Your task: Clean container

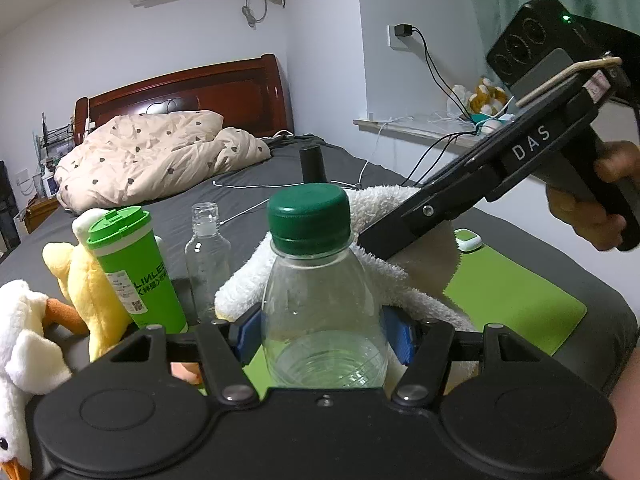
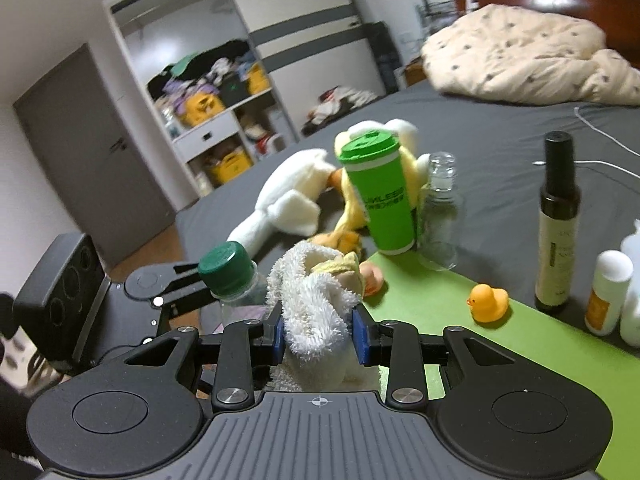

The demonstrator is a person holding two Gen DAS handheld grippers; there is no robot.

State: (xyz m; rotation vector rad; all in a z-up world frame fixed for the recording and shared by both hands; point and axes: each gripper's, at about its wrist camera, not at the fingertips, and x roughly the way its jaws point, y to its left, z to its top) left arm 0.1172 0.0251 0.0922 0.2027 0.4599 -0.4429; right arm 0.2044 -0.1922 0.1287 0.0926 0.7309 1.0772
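Observation:
My left gripper (image 1: 324, 338) is shut on a clear plastic bottle (image 1: 324, 312) with a dark green cap (image 1: 308, 214), held upright. The bottle's cap also shows at the left of the right wrist view (image 2: 226, 266). My right gripper (image 2: 319, 336) is shut on a white fluffy cloth (image 2: 316, 312). In the left wrist view the right gripper (image 1: 372, 246) reaches in from the upper right and presses the cloth (image 1: 384, 276) against the far right side of the bottle, just below the cap.
On the grey bed (image 1: 256, 184) lie a green mat (image 2: 480, 344), a green cup (image 2: 378, 192), an open glass bottle (image 2: 438, 216), plush ducks (image 2: 288, 200), a rubber duck (image 2: 488, 302), a dark spray bottle (image 2: 558, 220) and white bottles (image 2: 608, 292). A quilt (image 1: 152, 152) lies by the headboard.

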